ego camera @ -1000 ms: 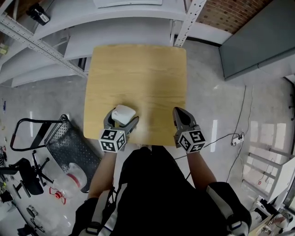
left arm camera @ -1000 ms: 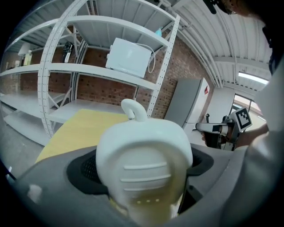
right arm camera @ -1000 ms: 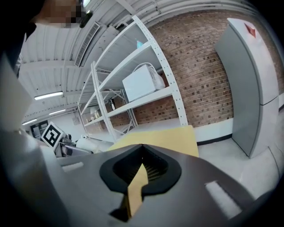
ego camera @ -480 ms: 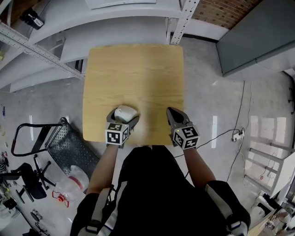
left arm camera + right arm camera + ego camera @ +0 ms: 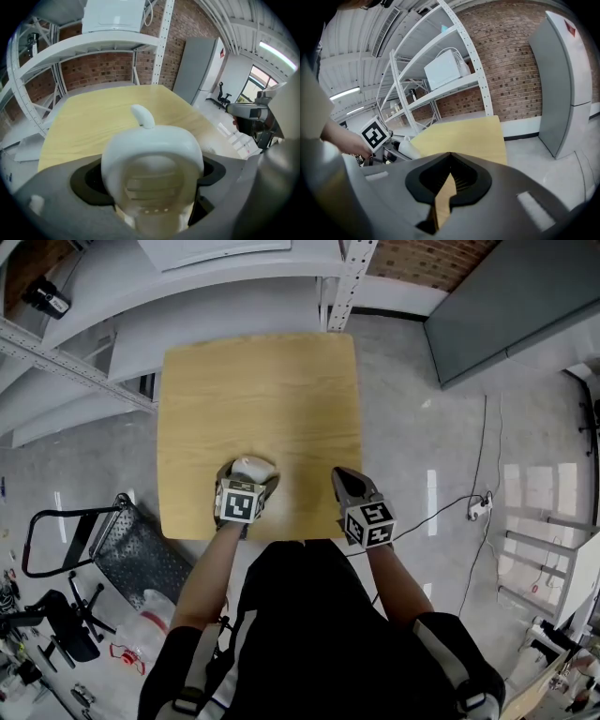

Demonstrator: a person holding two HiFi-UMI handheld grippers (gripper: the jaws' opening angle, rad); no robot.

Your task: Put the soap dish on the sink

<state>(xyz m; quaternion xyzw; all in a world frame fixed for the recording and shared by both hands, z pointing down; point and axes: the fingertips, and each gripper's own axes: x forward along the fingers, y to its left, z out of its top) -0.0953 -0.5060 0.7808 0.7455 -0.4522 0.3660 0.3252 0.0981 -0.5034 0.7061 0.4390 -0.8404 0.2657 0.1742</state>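
Observation:
The white soap dish (image 5: pixel 252 466) sits between the jaws of my left gripper (image 5: pixel 248 471), low over the near part of the wooden table (image 5: pixel 258 390). In the left gripper view the soap dish (image 5: pixel 152 150) fills the middle, its nub pointing away, and the left gripper (image 5: pixel 150 177) is shut on its sides. My right gripper (image 5: pixel 339 477) hovers at the table's near edge to the right. In its own view the right gripper (image 5: pixel 449 161) has its jaws together with nothing in them. No sink shows in any view.
White metal shelving (image 5: pixel 112 324) runs behind and left of the table, with a microwave (image 5: pixel 443 69) on one shelf. A grey cabinet (image 5: pixel 506 306) stands at the back right. A black wire cart (image 5: pixel 131 540) is on the floor at the left, and a cable (image 5: pixel 469 512) at the right.
The left gripper has moved a little forward over the table with the soap dish still in it. The right gripper has stayed near the front edge. The head view has shifted.

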